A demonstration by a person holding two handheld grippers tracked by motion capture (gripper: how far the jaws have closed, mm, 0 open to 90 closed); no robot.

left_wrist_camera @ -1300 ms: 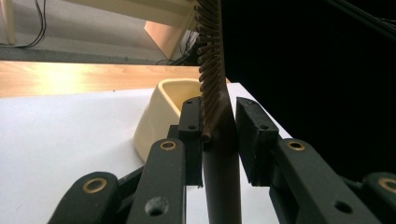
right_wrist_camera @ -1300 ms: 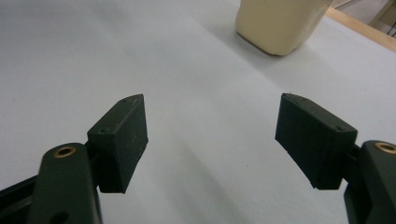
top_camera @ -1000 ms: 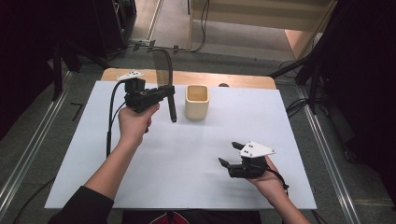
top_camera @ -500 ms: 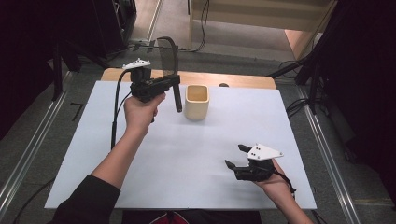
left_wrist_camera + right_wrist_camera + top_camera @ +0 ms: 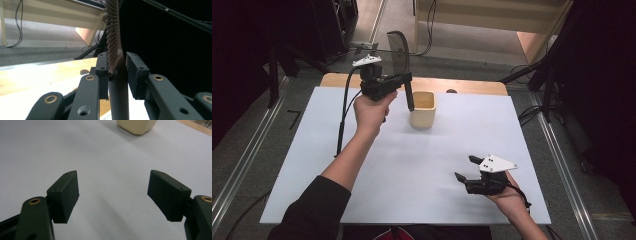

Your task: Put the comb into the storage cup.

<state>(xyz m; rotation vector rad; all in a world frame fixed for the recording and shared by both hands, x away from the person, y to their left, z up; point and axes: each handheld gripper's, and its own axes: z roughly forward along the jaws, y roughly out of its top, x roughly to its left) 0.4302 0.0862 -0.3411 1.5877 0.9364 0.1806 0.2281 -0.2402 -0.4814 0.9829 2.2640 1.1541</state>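
Observation:
My left gripper [image 5: 405,80] is shut on a dark brown brush [image 5: 398,47], held upright above the back of the table. The bristled head points up and the handle tip [image 5: 410,102] hangs just left of a cream cup [image 5: 423,111]. In the left gripper view the brush [image 5: 113,37] stands between the jaws of my left gripper [image 5: 117,67], both pads pressed on its neck. My right gripper [image 5: 466,167] rests low near the front right of the white table [image 5: 452,140]. In the right gripper view my right gripper [image 5: 113,192] stands open with nothing between the pads, and the cup [image 5: 136,125] is far ahead.
A wooden strip [image 5: 472,86] runs along the table's back edge. Metal rails [image 5: 562,165] flank the table on both sides, with cables on the floor behind. The left gripper's cable [image 5: 343,120] trails down over the table's left part.
My left hand has carried the brush up and to the right, so its handle tip now hangs beside the cup. The right hand has shifted slightly toward the front right.

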